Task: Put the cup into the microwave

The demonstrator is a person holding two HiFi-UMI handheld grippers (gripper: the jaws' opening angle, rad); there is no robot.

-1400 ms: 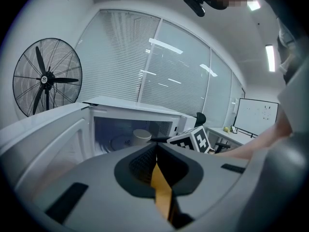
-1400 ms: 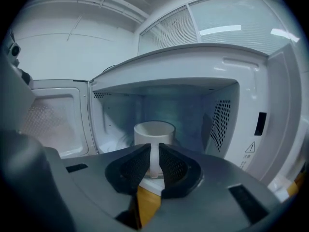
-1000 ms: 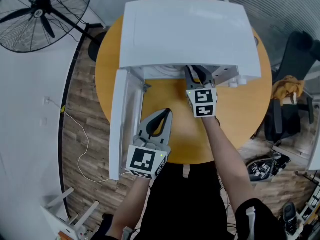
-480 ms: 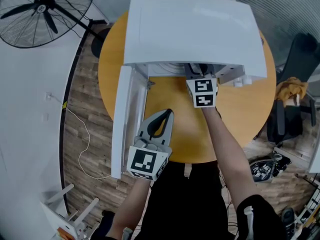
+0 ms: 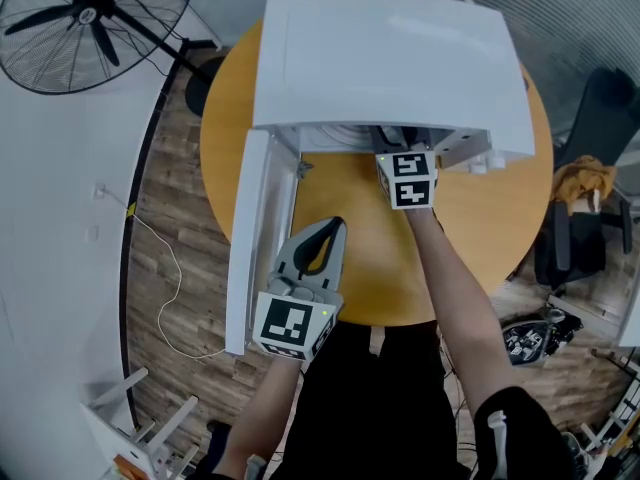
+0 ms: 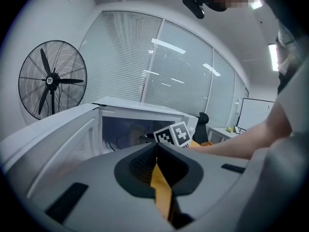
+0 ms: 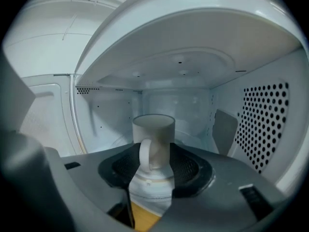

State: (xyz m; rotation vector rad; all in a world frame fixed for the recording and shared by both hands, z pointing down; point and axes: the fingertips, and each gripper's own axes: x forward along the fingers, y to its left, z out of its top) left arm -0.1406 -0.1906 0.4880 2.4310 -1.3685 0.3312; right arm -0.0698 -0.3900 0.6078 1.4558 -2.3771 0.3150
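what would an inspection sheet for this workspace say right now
surface: round wooden table, carrying the microwave
job's things: white cup upright inside the microwave, handle facing out; door swung open
clutter: nothing seen
grippers: left gripper jaws together, empty, over the table; right gripper inside the microwave, jaws opening, cup between them, pads off it
cables: white cable on the floor
surroundings: standing fan, black chair, wood floor
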